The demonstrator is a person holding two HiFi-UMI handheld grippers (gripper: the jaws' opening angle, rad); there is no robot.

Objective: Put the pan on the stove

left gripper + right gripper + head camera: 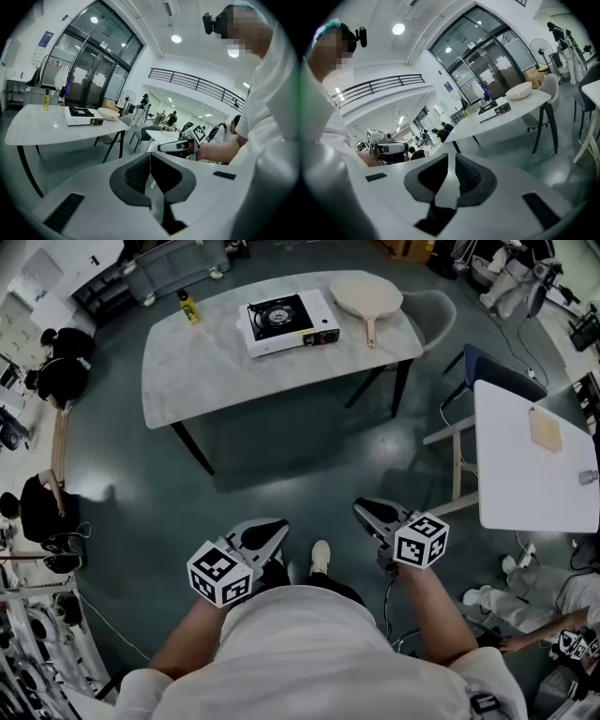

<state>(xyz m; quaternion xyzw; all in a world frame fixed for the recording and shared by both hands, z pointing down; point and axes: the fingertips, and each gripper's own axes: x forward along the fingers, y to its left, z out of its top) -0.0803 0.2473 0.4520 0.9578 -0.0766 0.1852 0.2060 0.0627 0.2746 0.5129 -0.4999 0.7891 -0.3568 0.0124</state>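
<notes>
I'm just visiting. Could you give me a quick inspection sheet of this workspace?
Surface: grey table, mostly bare.
Job's things: stove on the table; pan beside it, not on it.
Clutter: yellow bottle near the table's far edge.
Grippers: left hand-held gripper shut, empty; right hand-held gripper slightly open, empty.
Cables: cable on the floor, far right.
Surroundings: grey chair, white table, people at left.
</notes>
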